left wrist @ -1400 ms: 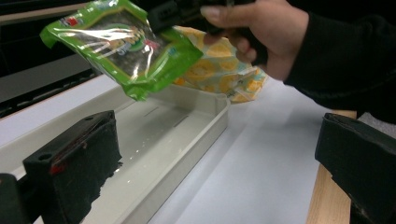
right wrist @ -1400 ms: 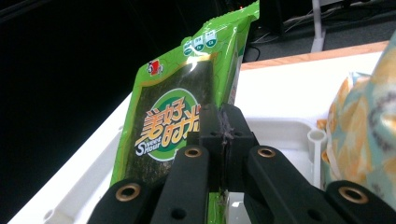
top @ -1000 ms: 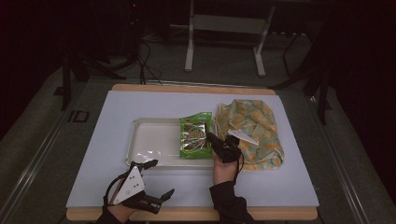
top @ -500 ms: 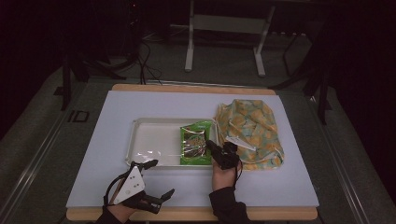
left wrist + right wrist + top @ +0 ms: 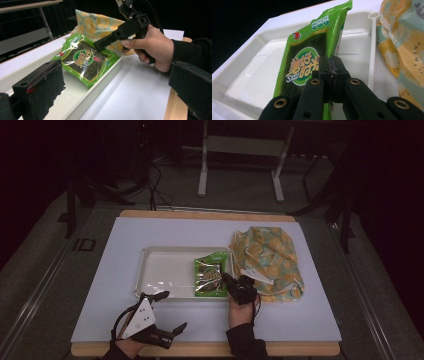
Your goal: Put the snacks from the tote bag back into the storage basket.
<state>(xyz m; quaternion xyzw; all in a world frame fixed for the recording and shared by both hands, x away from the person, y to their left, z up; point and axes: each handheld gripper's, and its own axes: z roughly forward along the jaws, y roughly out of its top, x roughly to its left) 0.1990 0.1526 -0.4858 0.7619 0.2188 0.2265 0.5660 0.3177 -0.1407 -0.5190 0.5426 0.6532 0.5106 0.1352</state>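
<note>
A green seaweed snack packet (image 5: pixel 210 276) (image 5: pixel 83 60) (image 5: pixel 307 62) lies at the right end of the white tray (image 5: pixel 165 270), its right edge raised over the tray rim (image 5: pixel 100 85). My right gripper (image 5: pixel 229 281) (image 5: pixel 332 67) is shut on that raised edge, and in the left gripper view the right gripper (image 5: pixel 100 45) reaches in from the right in a hand. My left gripper (image 5: pixel 172 310) (image 5: pixel 112 95) stands open near the table's front left corner, just in front of the tray, with nothing between its jaws.
A yellow and teal patterned bag (image 5: pixel 270 257) (image 5: pixel 100 23) (image 5: pixel 404 50) lies crumpled right of the tray, touching its right rim. A white sheet (image 5: pixel 300 320) covers the wooden table. Dark floor, cables and a stand's legs lie beyond the far edge.
My right gripper has drawn the packet a little toward the table's near edge, and the packet lies lower in the tray. The left gripper has not moved.
</note>
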